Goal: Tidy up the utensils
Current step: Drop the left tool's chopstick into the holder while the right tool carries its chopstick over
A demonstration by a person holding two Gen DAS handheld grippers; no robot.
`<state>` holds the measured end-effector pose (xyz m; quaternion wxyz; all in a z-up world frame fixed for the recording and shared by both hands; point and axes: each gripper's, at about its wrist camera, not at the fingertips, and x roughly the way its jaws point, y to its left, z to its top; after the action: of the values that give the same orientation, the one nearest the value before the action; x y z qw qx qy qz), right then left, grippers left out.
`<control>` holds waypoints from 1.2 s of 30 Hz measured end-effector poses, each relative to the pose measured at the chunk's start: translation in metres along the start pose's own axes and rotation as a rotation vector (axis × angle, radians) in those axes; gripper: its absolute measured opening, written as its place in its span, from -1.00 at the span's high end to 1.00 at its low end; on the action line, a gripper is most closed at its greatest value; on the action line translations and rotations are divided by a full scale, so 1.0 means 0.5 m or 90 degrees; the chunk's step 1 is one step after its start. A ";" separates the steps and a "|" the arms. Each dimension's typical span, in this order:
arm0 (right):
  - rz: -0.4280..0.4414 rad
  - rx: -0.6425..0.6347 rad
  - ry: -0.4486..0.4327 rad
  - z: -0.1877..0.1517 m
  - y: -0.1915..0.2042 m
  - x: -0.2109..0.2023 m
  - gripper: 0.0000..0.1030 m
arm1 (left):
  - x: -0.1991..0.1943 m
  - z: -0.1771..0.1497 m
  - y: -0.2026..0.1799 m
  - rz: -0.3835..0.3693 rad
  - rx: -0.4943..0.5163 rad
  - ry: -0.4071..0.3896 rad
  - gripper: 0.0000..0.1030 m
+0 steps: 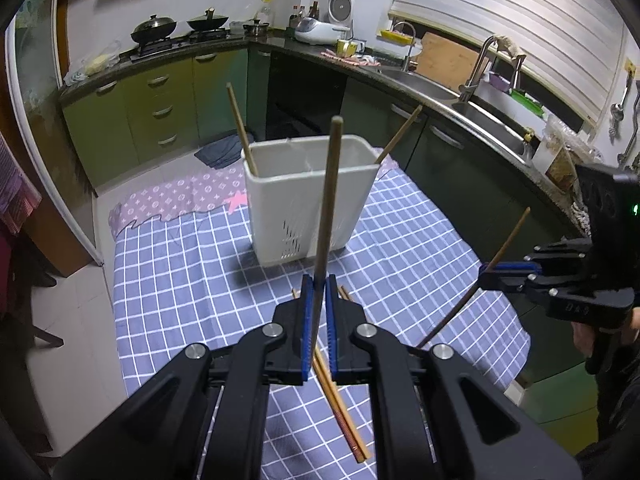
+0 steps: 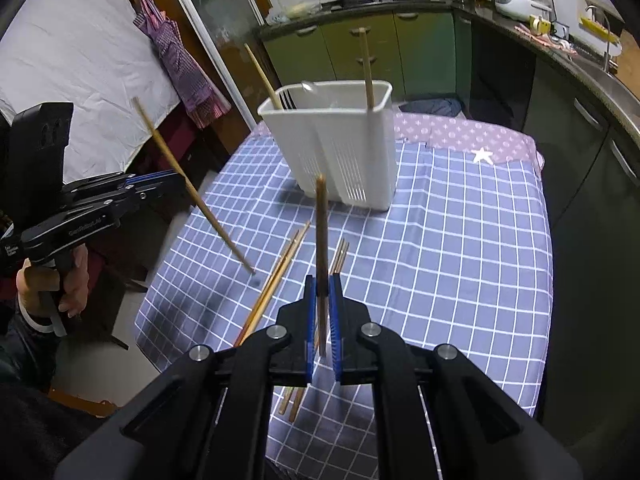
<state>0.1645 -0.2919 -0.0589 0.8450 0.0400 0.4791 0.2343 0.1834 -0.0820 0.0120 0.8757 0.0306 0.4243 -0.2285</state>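
Note:
My left gripper [image 1: 318, 285] is shut on a wooden chopstick [image 1: 329, 200] that stands nearly upright, above the table and short of the white utensil holder [image 1: 308, 200]. At the right, my right gripper [image 1: 486, 276] is shut on a second, slanted chopstick [image 1: 506, 246]. In the right wrist view the right gripper [image 2: 322, 285] clamps its chopstick [image 2: 321, 220], and the left gripper [image 2: 182, 179] holds its own chopstick [image 2: 192, 190] at the left. The holder [image 2: 340, 140] has two chopsticks [image 2: 367, 68] leaning in it. Several loose chopsticks [image 2: 276, 280] lie on the cloth.
A blue checked tablecloth [image 1: 180, 280] covers the table, with a purple patterned strip at the far end. Green cabinets [image 1: 160, 112], a dark counter and a sink [image 1: 472, 116] curve around behind. A person's hand [image 2: 52, 280] grips the left handle. An apron [image 2: 176, 60] hangs at the left.

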 end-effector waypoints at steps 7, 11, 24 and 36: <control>0.006 -0.008 -0.007 0.005 0.000 -0.012 0.86 | -0.034 0.067 -0.015 -0.017 0.010 -0.019 0.87; 0.008 -0.005 -0.003 0.001 -0.007 -0.009 0.86 | -0.059 0.129 -0.024 -0.020 0.014 -0.039 0.87; 0.026 0.004 -0.023 -0.005 -0.031 -0.022 0.86 | -0.128 0.269 -0.035 0.013 0.015 -0.117 0.87; 0.034 -0.072 -0.286 0.185 0.065 -0.215 0.86 | -0.115 0.179 0.022 0.007 -0.038 -0.084 0.87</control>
<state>0.1829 -0.2952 0.0855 0.9248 0.0561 0.2642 0.2680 0.2224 -0.0725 0.1111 0.9035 -0.0079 0.3723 -0.2123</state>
